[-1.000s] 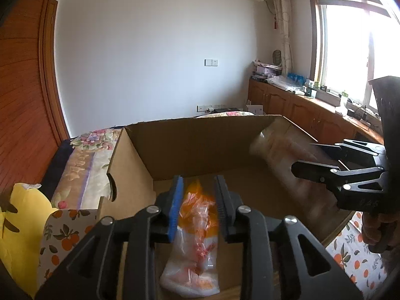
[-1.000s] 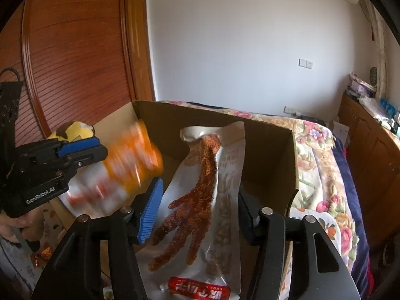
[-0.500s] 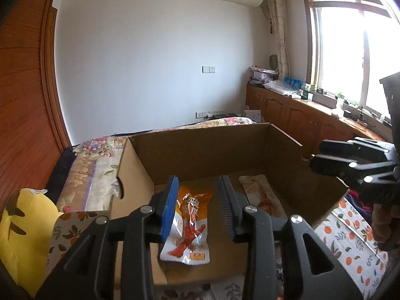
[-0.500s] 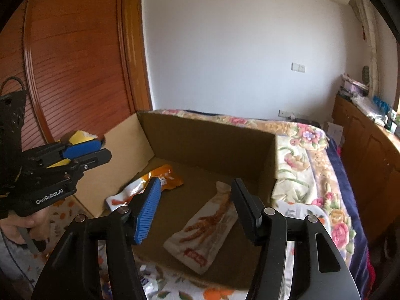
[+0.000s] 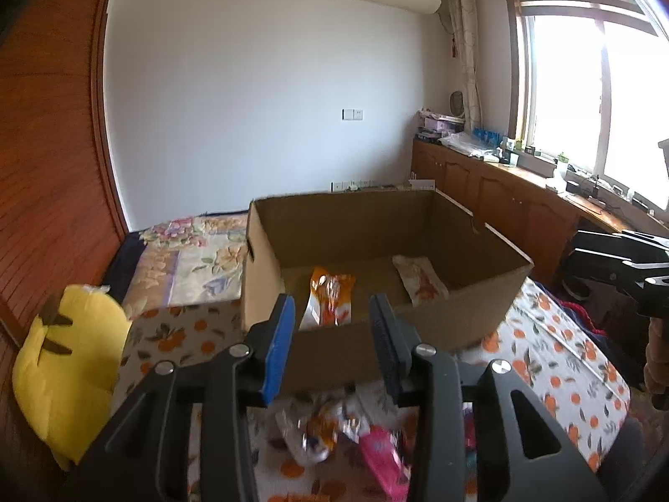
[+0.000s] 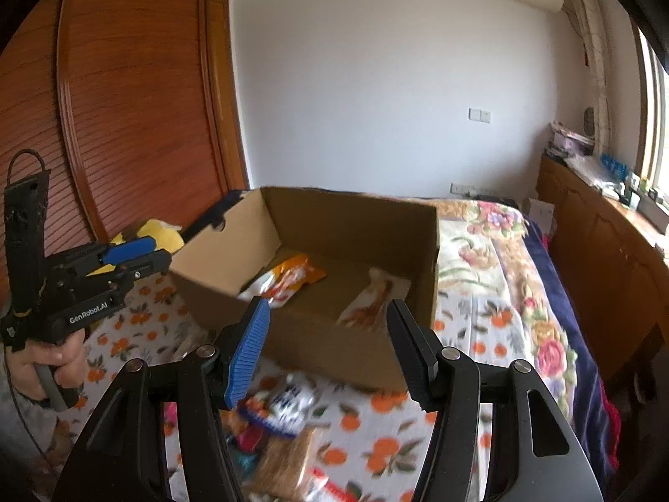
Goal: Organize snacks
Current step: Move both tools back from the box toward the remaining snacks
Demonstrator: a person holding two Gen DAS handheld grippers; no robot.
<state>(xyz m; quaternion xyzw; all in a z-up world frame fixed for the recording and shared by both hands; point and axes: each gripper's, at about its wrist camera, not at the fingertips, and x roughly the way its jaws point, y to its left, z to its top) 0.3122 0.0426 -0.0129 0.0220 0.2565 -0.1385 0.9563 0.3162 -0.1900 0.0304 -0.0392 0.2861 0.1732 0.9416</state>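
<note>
— Lying flat on the floor of the open brown cardboard box (image 5: 376, 230) are two snacks: an orange-and-white plastic packet (image 5: 328, 299) toward the left wall and a pale pouch printed with a reddish chicken foot (image 6: 370, 303) toward the right. Where were they a second ago?

— Each was pinched in a gripper over the box. Half a second ago both had dropped, and now both grippers have drawn back to the near side of the box.

— And the fingers?

— The left gripper (image 5: 332, 341) has its blue and black fingers (image 5: 278, 347) spread with nothing between them. The right gripper (image 6: 326, 349) is the same, spread wide and empty.

— So two pieces are sorted. What remains?

— A blurred heap of loose snack wrappers (image 6: 280, 431) on the orange-print bedspread (image 5: 560, 359), just in front of the box and below both grippers. A pink packet (image 5: 382, 456) shows in the left view, a tan mesh-textured bag (image 6: 286, 466) in the right.

— Then the next pick likely comes from that heap?

— Probably, with each gripper dipping down to it. A yellow plush toy (image 5: 71, 372) sits off to the left, apart from the task.
</note>
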